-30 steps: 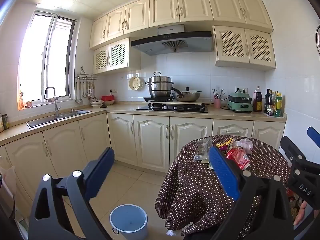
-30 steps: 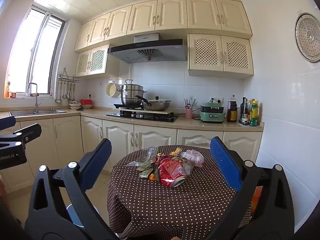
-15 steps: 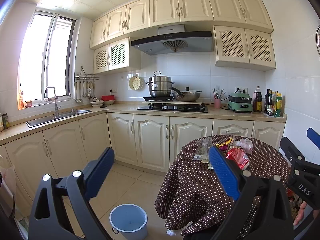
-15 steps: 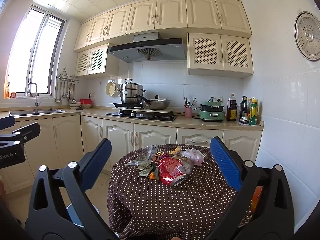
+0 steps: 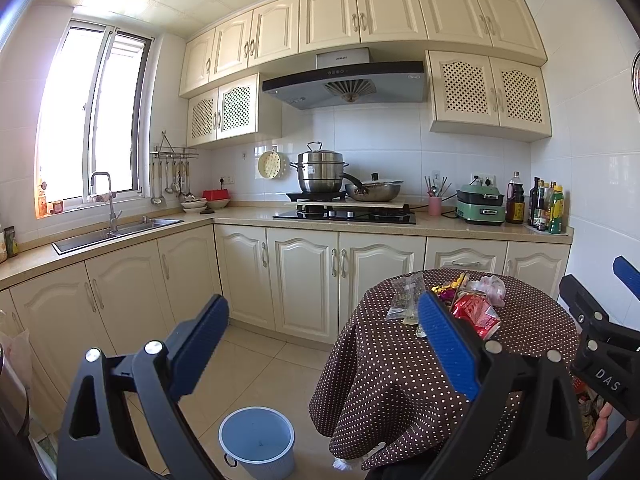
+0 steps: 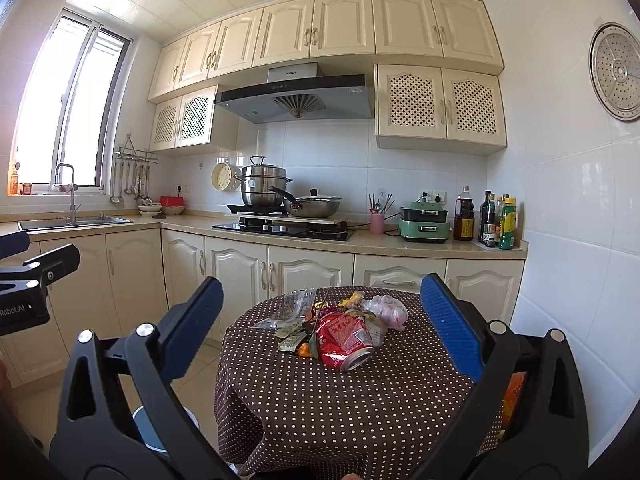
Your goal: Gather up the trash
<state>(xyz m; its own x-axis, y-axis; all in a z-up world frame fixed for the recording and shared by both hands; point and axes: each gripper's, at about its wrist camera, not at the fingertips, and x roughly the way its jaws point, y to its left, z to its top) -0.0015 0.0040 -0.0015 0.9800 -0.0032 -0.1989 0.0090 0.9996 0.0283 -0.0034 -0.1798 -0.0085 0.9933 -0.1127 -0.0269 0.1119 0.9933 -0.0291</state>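
Observation:
A heap of trash lies on a round table with a brown dotted cloth [image 6: 340, 408]: a crushed red can [image 6: 345, 338], clear plastic wrappers [image 6: 289, 312], a pinkish plastic bag [image 6: 387, 310] and small coloured sweet wrappers [image 6: 349, 300]. The same red can [image 5: 478, 314] and wrappers [image 5: 406, 294] show in the left wrist view. A light blue bin [image 5: 257, 440] stands on the floor left of the table. My right gripper [image 6: 322, 336] is open, held in front of the heap, short of it. My left gripper [image 5: 320, 344] is open over the floor, left of the table.
Cream base cabinets [image 5: 304, 280] and a countertop run along the back and left walls, with a sink [image 5: 116, 232], a hob with pots [image 5: 344, 212] and bottles [image 5: 548, 210]. Tiled floor [image 5: 256, 364] lies between cabinets and table. A white tiled wall [image 6: 568, 240] stands close on the right.
The right wrist view has drifted slightly closer to the table. The left view is unchanged. Both grippers stay open.

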